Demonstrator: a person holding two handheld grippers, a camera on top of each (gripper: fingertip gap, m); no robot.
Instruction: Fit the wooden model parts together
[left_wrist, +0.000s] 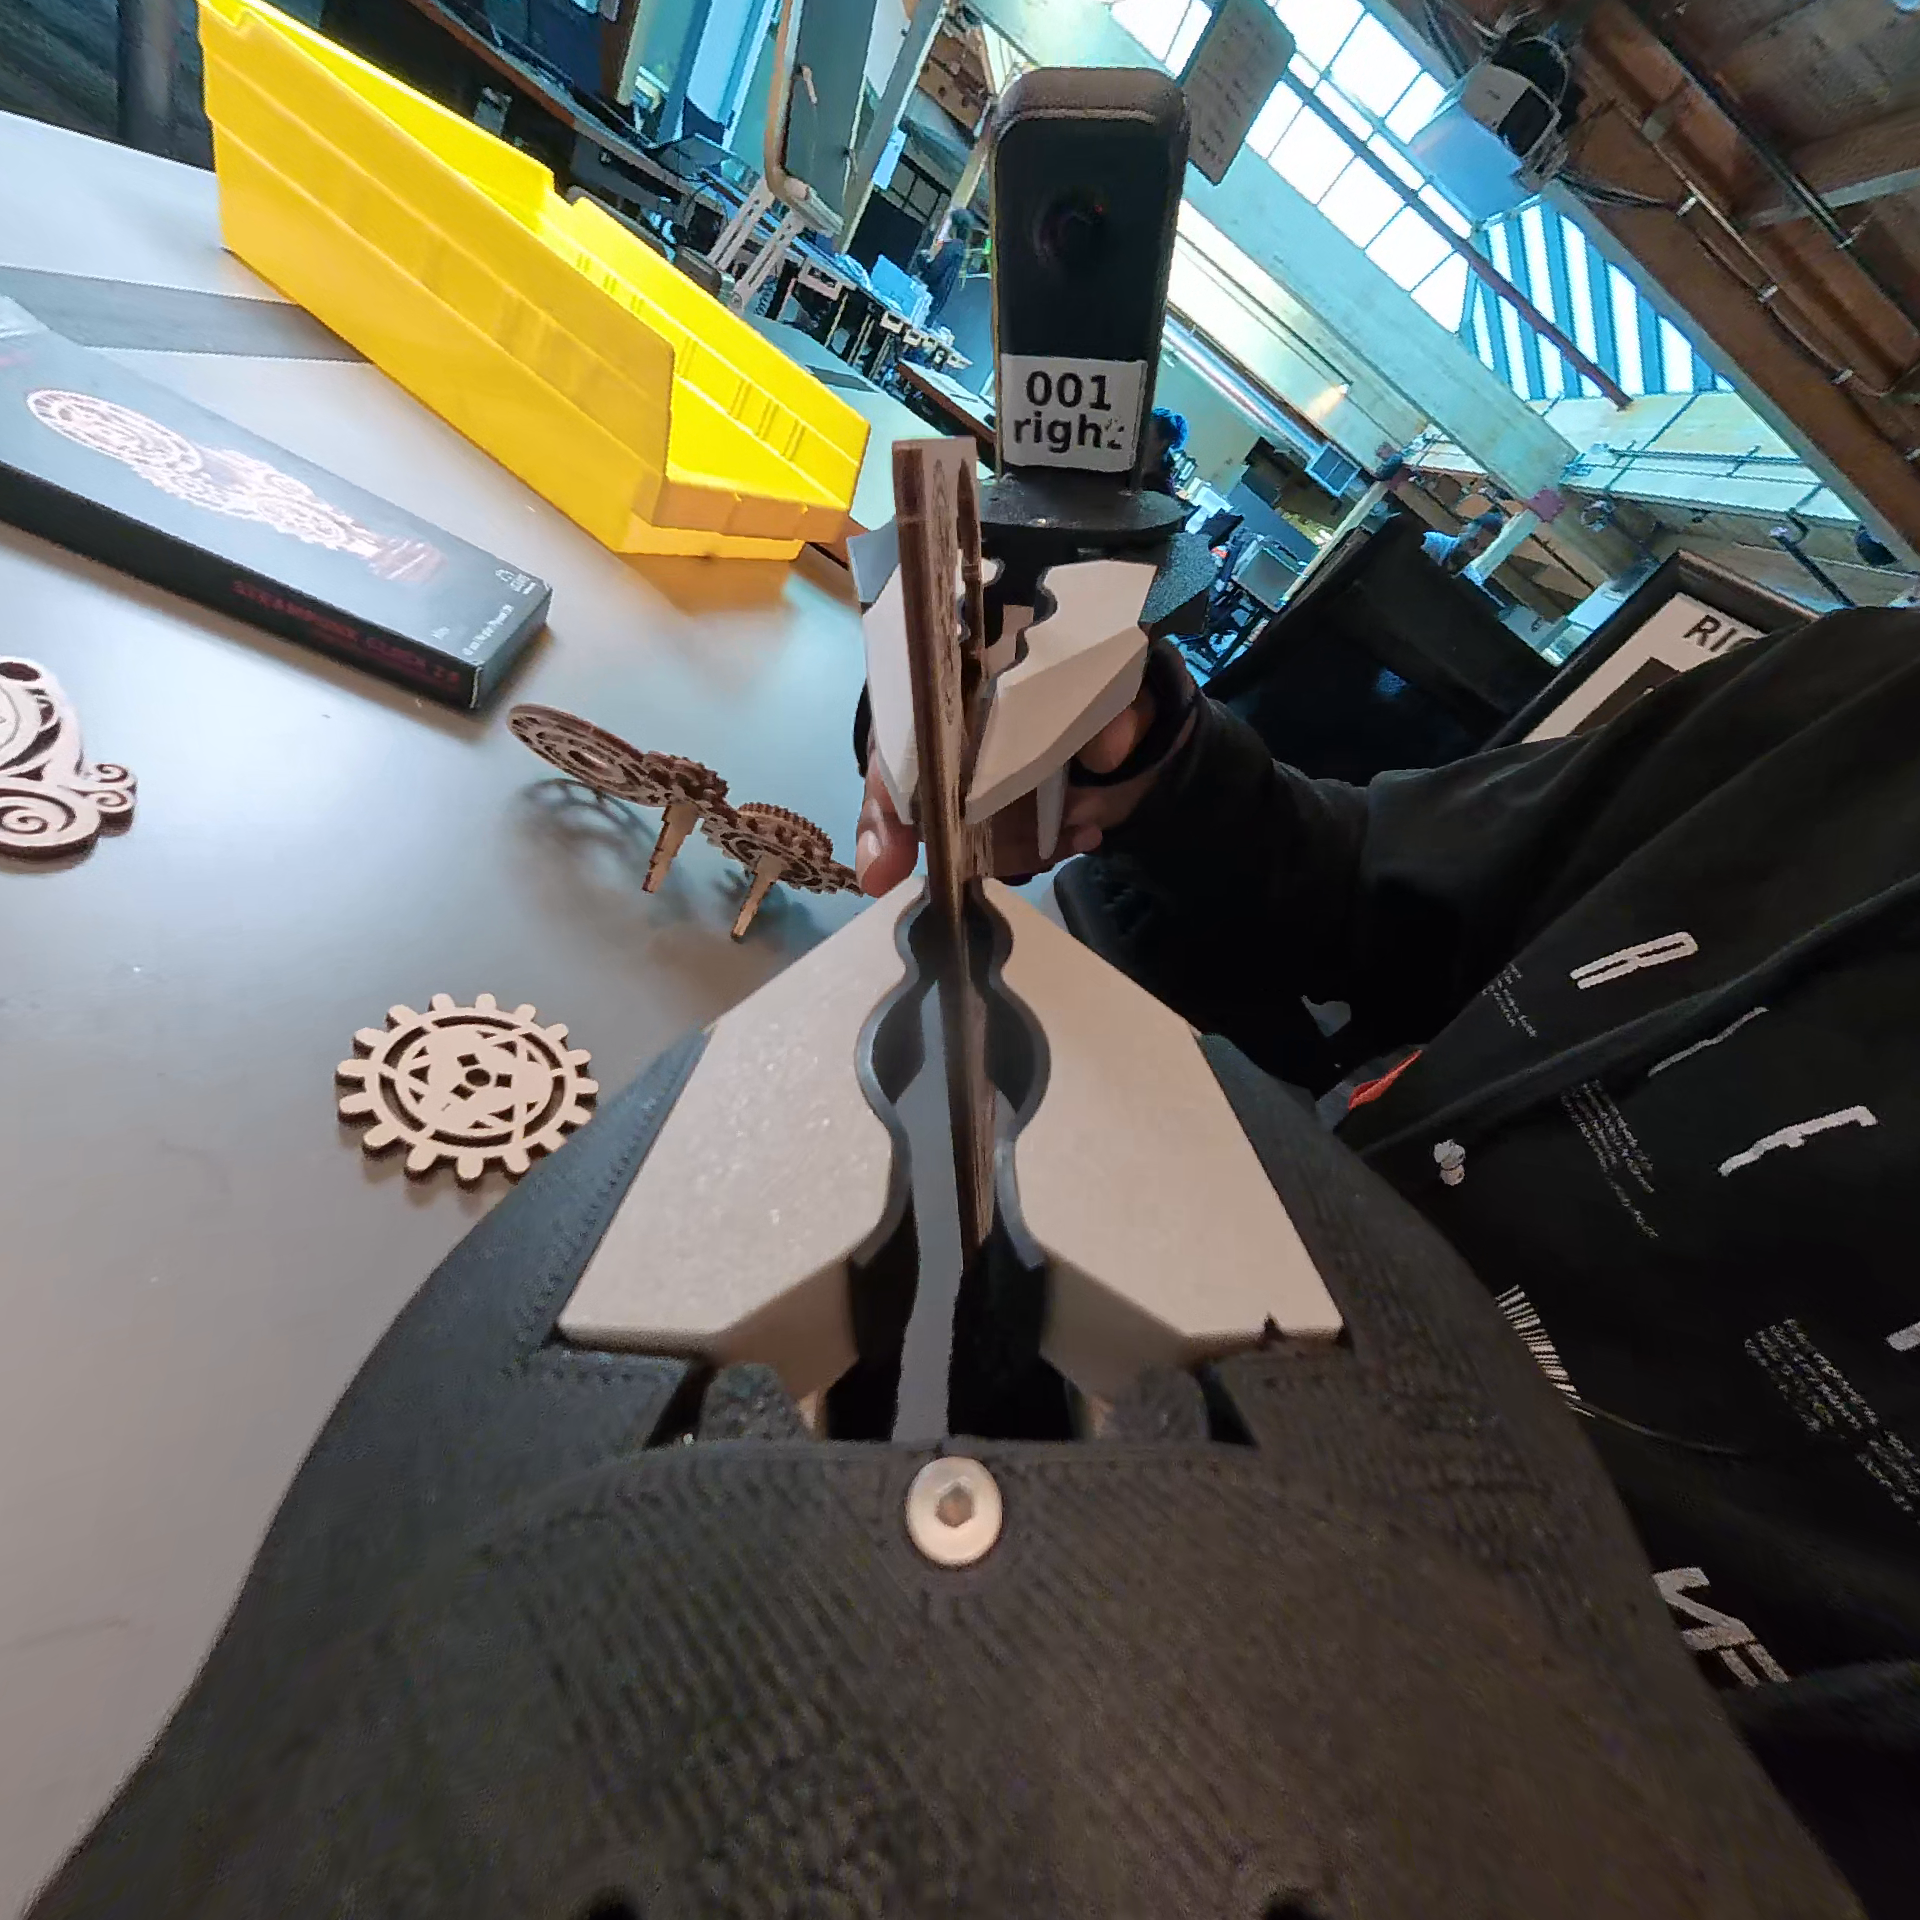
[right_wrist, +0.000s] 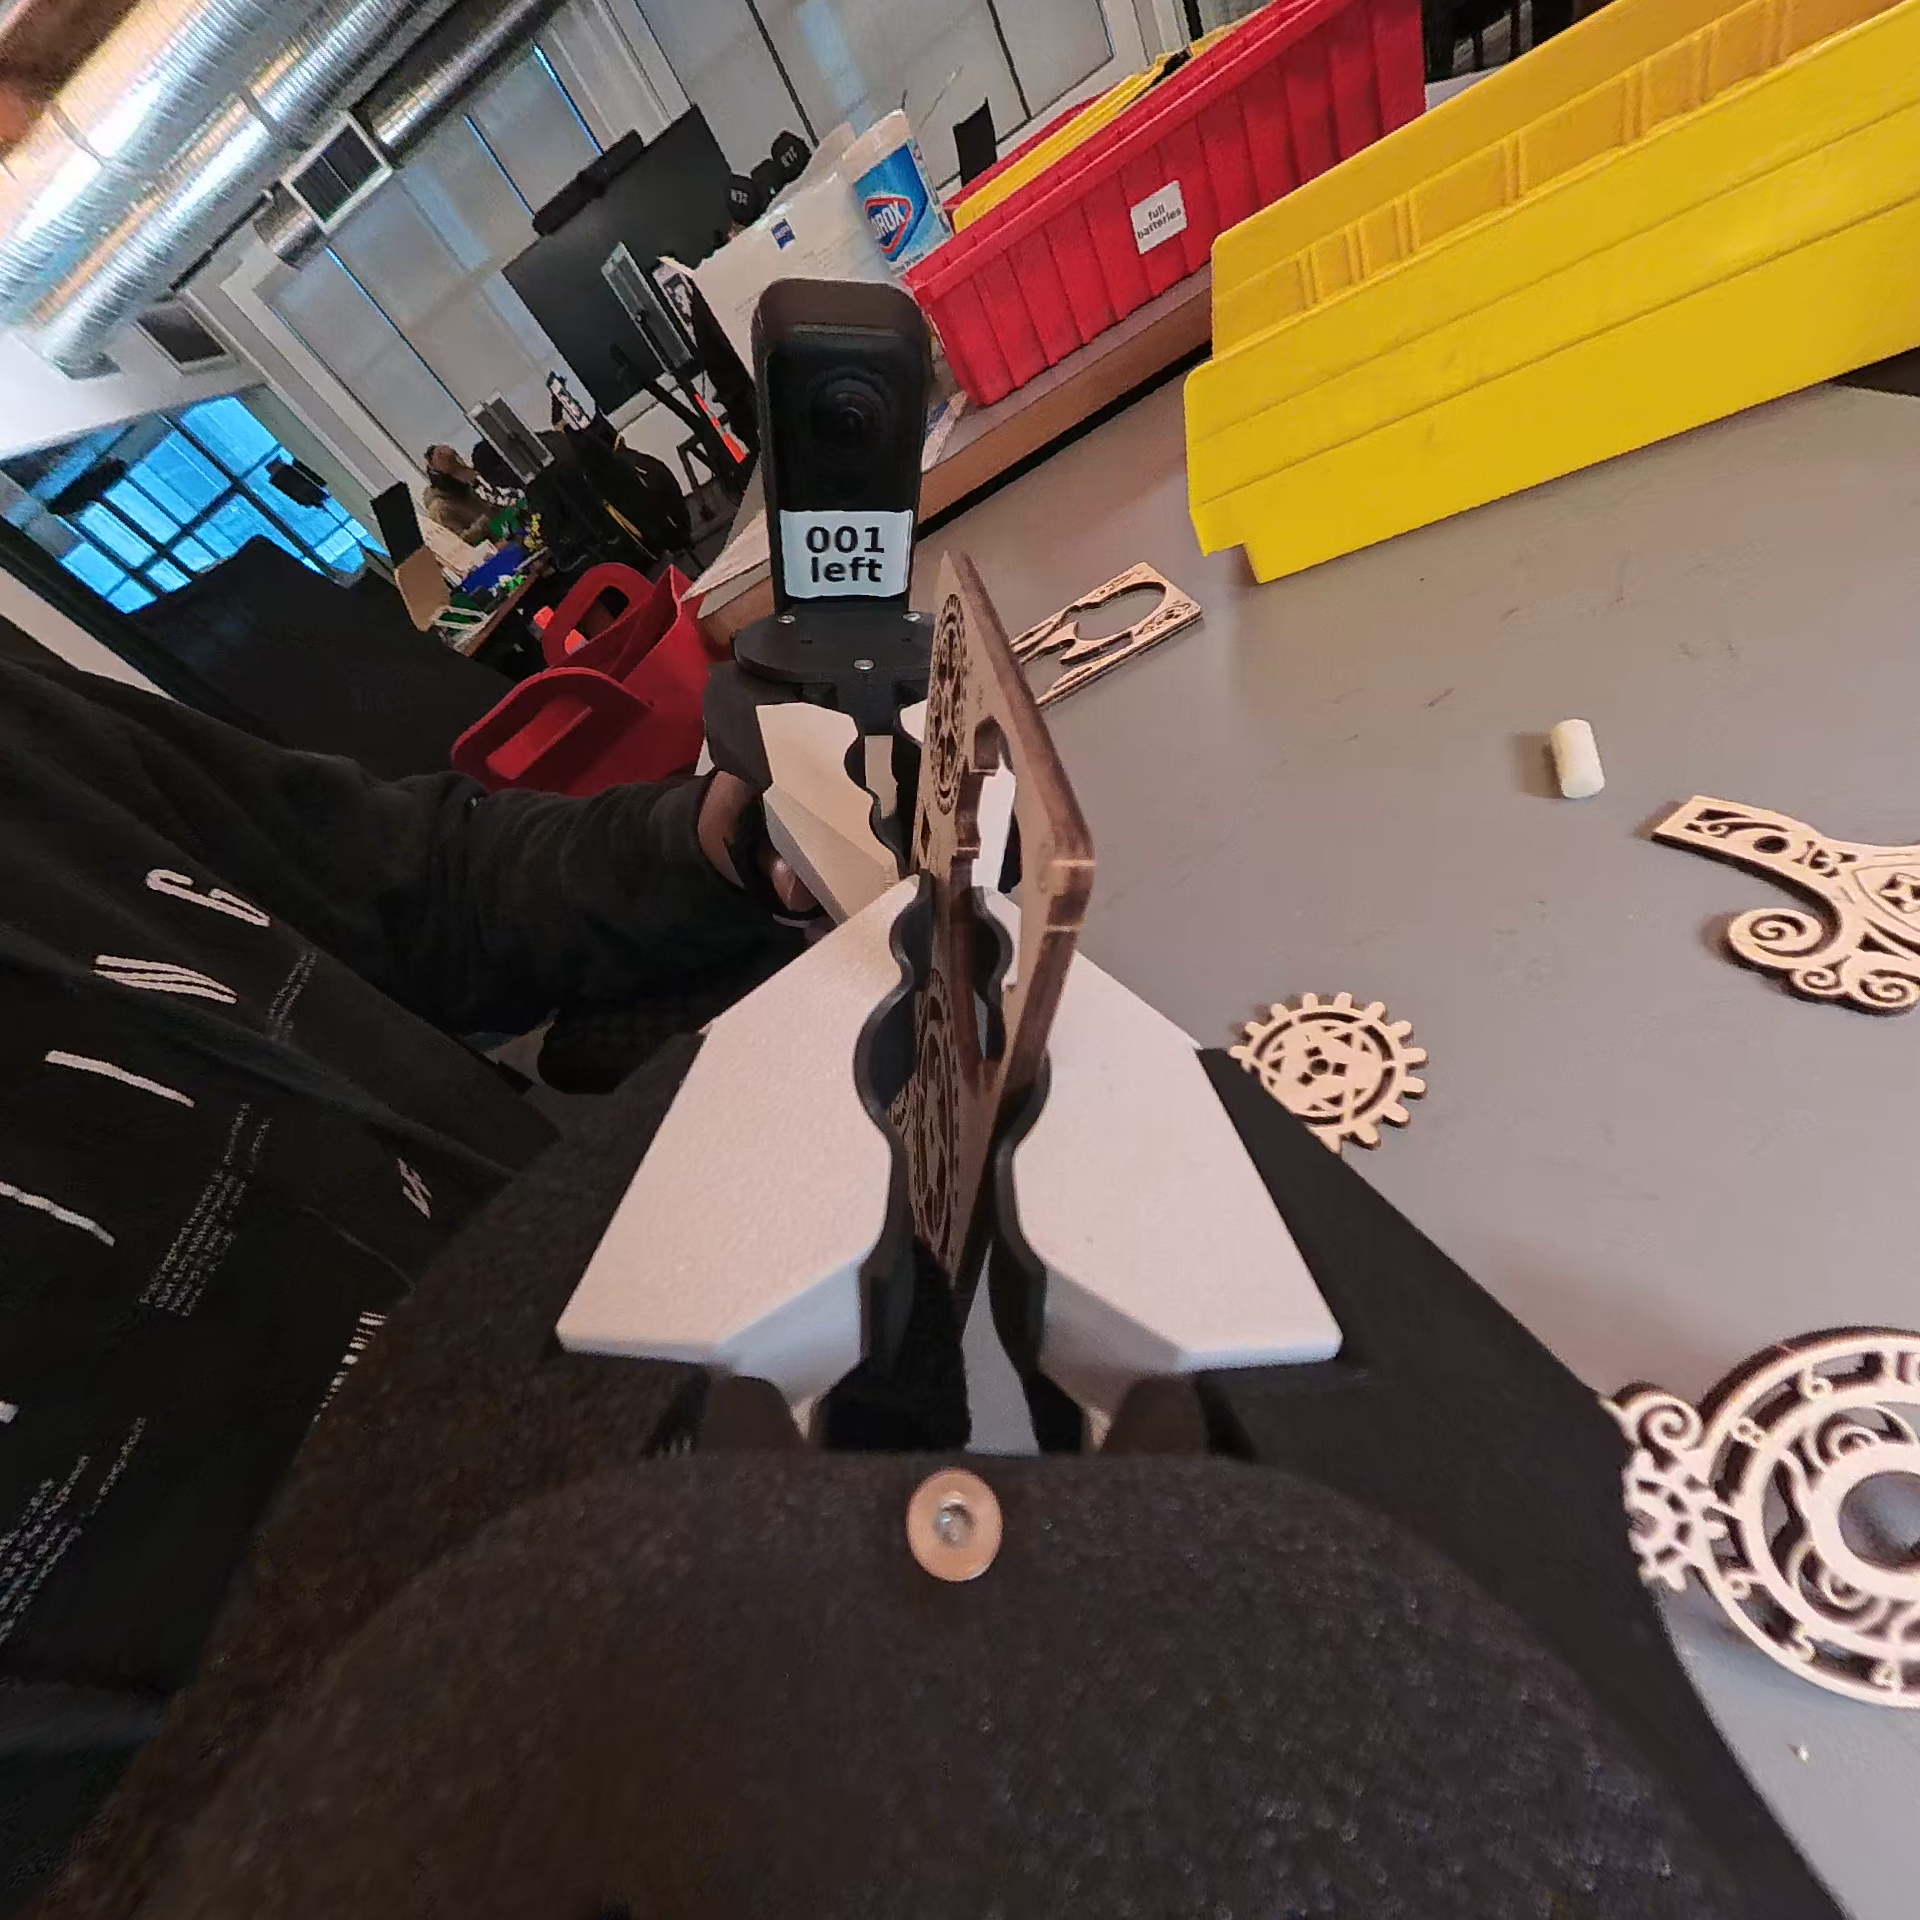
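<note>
Left wrist view: a flat wooden panel (left_wrist: 940, 665), dark and laser-cut w/ ornate holes, stands edge-on between both grippers, held up off the grey table (left_wrist: 260, 1039). The left gripper (left_wrist: 951, 914) is clenched on the panel's near end; the right gripper (left_wrist: 971, 717), facing it, pinches the far end, w/ a person's hand (left_wrist: 894, 831) under it. On the table to the left: a pale wooden gear (left_wrist: 468, 1086) lying flat, an assembled gear cluster (left_wrist: 686, 795) on peg legs, a black box (left_wrist: 270, 540), a yellow bin (left_wrist: 499, 270). Right wrist view: same panel (right_wrist: 997, 862) seen at a slant, right gripper (right_wrist: 961, 914) closed on it, left gripper (right_wrist: 904, 821) beyond. The gear (right_wrist: 1330, 1070) lies right of the fingers; a small white cylinder (right_wrist: 1577, 758) farther off.
</note>
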